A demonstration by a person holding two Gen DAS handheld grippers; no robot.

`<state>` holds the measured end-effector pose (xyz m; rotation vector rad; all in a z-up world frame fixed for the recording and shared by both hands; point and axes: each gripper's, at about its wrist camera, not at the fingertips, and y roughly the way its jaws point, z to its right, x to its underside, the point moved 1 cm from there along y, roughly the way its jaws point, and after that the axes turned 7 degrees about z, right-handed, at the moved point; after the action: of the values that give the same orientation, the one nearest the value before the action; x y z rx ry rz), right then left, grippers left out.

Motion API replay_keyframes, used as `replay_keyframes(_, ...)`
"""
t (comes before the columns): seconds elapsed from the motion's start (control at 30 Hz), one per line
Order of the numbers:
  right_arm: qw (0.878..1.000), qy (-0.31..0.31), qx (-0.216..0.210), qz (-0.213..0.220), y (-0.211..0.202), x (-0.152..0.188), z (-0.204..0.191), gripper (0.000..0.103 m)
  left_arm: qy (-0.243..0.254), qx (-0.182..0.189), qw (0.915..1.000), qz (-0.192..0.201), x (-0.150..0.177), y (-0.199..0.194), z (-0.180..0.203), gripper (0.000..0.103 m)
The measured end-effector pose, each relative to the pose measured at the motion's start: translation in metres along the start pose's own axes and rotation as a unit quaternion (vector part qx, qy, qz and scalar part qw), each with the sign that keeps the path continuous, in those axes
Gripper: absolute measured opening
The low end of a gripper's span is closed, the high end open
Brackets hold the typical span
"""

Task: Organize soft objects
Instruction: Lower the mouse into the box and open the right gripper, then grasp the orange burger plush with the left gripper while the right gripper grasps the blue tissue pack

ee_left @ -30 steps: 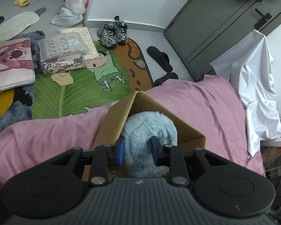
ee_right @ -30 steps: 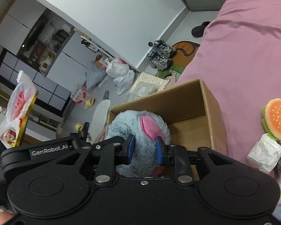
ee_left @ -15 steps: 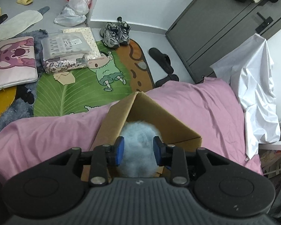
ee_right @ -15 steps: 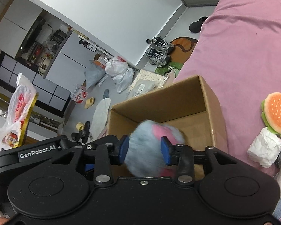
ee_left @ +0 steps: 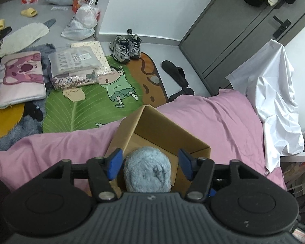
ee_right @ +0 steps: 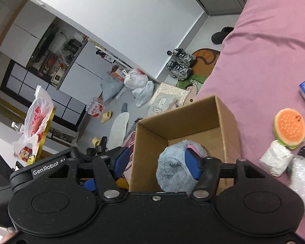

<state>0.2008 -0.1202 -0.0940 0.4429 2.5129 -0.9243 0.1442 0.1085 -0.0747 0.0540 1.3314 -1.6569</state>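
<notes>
Setting: pink bed [ee_left: 213,122] carrying an open cardboard box [ee_left: 160,130] near its floor-side edge; beyond that edge a floor with a green leaf rug [ee_left: 81,105] and a pair of sneakers [ee_left: 125,47].
Left wrist view, toy: blue plush toy [ee_left: 147,172] sits low inside the box, against the near wall, directly under the camera.
Left wrist view, jaws: left gripper [ee_left: 150,163] has its jaws spread wide, one blue pad on each side of the plush, neither seen pressing it; it holds nothing.
Right wrist view, toy: the same plush, with a pink patch showing, rests in the box's near part; the far part of the box floor is bare.
Right wrist view, jaws: right gripper [ee_right: 157,163] is also spread wide and grips nothing; its left pad hangs outside the box wall, its right pad over the plush.
Right wrist view, bed: a burger plush [ee_right: 288,128] and a white wad [ee_right: 276,159] lie on the bed just right of the box, touching each other.
Step in hand: judged as release, the plush delivered into the box.
Next move: likely lift both grippers clear of the box walls, then reach right for the burger plush.
</notes>
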Motion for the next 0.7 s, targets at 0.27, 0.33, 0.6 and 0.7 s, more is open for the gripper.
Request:
replay_keyframes(0.27,1.0,-0.019,0.013,0.003,-0.024,-0.008,0.002,0.076,0.026,-0.01,0.9995,0.014,0.005,-0.013,0.017,0.072)
replay_keyframes(0.33,0.999,-0.027,0.019,0.007,-0.03,-0.011,0.002,0.08,0.036,-0.015,0.9991,0.019,0.007,-0.016,0.023,0.076)
replay_keyframes(0.6,0.998,-0.038,0.037,0.023,-0.06,-0.024,0.018,0.088,0.068,-0.023,0.9971,0.027,0.017,-0.022,0.049,0.079)
replay_keyframes(0.7,0.998,-0.035,0.04,0.032,-0.071,-0.031,0.027,0.089,0.081,-0.021,0.9961,0.025,0.023,-0.023,0.06,0.08)
